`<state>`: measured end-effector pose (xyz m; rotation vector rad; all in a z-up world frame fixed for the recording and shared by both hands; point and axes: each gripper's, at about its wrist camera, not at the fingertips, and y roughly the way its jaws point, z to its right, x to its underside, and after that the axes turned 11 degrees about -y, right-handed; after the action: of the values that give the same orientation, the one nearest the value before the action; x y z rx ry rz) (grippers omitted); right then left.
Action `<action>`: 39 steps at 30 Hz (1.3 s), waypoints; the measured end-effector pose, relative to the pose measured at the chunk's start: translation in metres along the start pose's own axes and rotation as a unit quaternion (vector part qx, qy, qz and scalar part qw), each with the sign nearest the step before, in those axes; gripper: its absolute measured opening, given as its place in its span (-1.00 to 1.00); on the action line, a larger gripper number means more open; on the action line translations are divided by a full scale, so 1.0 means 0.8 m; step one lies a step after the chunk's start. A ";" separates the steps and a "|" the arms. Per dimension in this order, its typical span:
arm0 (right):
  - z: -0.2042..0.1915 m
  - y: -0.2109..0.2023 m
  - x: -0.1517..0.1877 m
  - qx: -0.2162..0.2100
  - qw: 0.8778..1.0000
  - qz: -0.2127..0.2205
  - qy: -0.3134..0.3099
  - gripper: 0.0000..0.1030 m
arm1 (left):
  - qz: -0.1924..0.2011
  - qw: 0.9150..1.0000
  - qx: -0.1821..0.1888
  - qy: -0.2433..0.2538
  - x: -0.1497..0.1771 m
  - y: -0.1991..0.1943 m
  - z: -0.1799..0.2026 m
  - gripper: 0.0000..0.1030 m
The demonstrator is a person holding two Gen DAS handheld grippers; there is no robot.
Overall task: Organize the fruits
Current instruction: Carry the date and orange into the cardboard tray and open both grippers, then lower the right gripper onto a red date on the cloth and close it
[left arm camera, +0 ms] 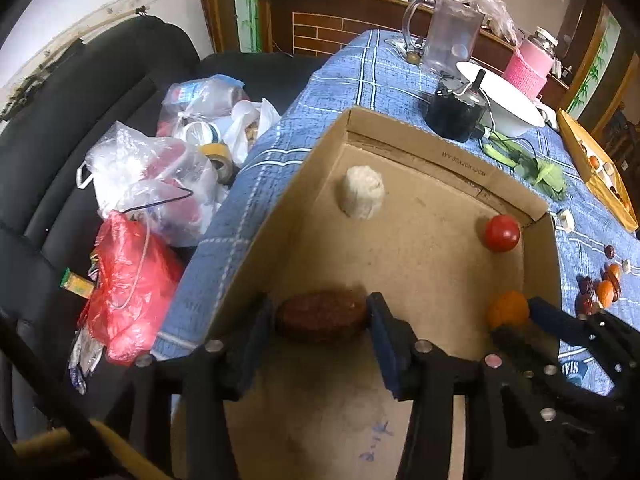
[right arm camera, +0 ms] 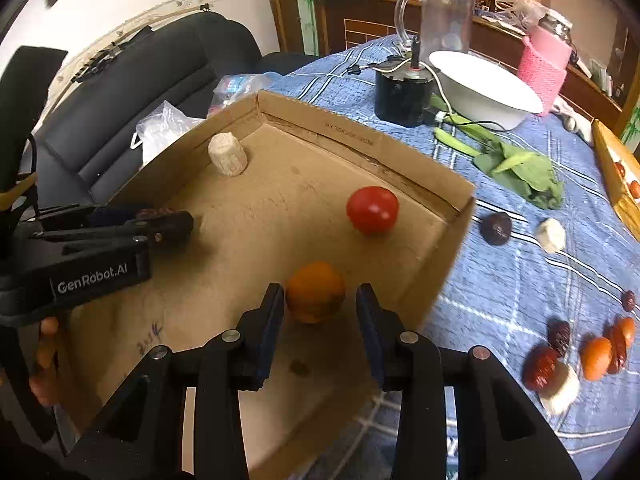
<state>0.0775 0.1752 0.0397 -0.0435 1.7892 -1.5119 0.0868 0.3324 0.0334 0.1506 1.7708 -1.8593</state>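
A shallow cardboard box lies on the blue checked tablecloth. In it are a white cob piece, a red tomato and an orange fruit. My left gripper is shut on a dark brown date low inside the box. My right gripper is open around the orange fruit, with a gap on its right side. Several loose dates and small orange fruits lie on the cloth to the right.
A white bowl, a black canister, a clear jug, a pink-wrapped jar and green leaves stand behind the box. A yellow tray is at the far right. Plastic bags lie on a black sofa at left.
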 end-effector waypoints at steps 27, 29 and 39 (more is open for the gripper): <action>0.006 -0.112 0.091 -0.014 0.999 0.038 -0.025 -0.29 | 0.099 0.993 -0.061 -0.024 0.089 -0.097 -0.016 0.37; 0.021 -0.124 0.117 -0.010 0.999 0.033 -0.003 -0.29 | 0.103 0.993 -0.053 -0.018 0.095 -0.100 -0.001 0.45; 0.122 -0.171 0.202 0.058 0.995 0.026 0.076 -0.21 | 0.089 0.993 0.010 0.074 0.124 -0.102 0.138 0.54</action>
<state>-0.0397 -0.0233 0.0716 0.1780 1.8033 -1.6154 -0.0014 0.1941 0.0746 0.4492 1.7728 -1.7767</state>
